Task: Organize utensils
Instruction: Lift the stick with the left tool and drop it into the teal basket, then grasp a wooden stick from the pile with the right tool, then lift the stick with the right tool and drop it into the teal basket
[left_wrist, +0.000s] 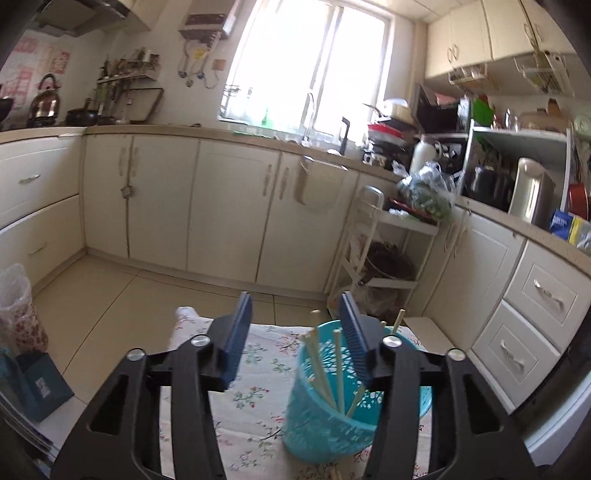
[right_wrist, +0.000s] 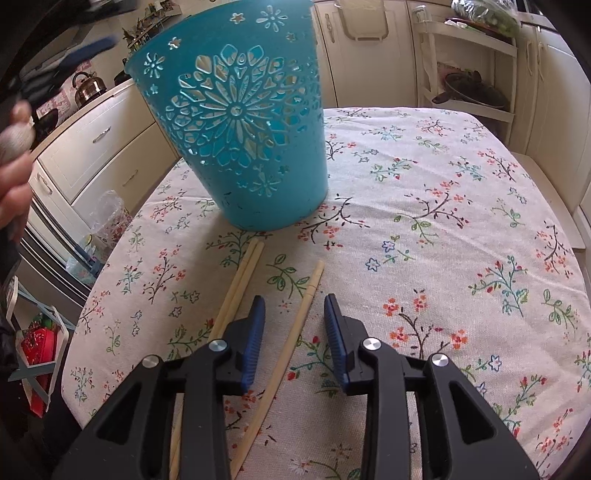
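The worktop (right_wrist: 461, 206) carries a teal bin (right_wrist: 236, 122) with chopsticks (left_wrist: 325, 373) standing inside; the left tongs (left_wrist: 297, 314) hang released above its rim. 1 chopstick (right_wrist: 291, 339) lies loose between the released right tongs (right_wrist: 294, 306), 2 more (right_wrist: 236, 288) just left

Chopsticks (left_wrist: 334, 373) in basket (right_wrist: 236, 122), basket on tablecloth (right_wrist: 443, 221), loose chopsticks (right_wrist: 295, 325) before it

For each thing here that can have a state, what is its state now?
Left gripper: open, empty, above the basket.
Right gripper: open, astride one chopstick, pads not touching.
Basket: upright, holding chopsticks.
Chopstick pair: lying on the tablecloth.
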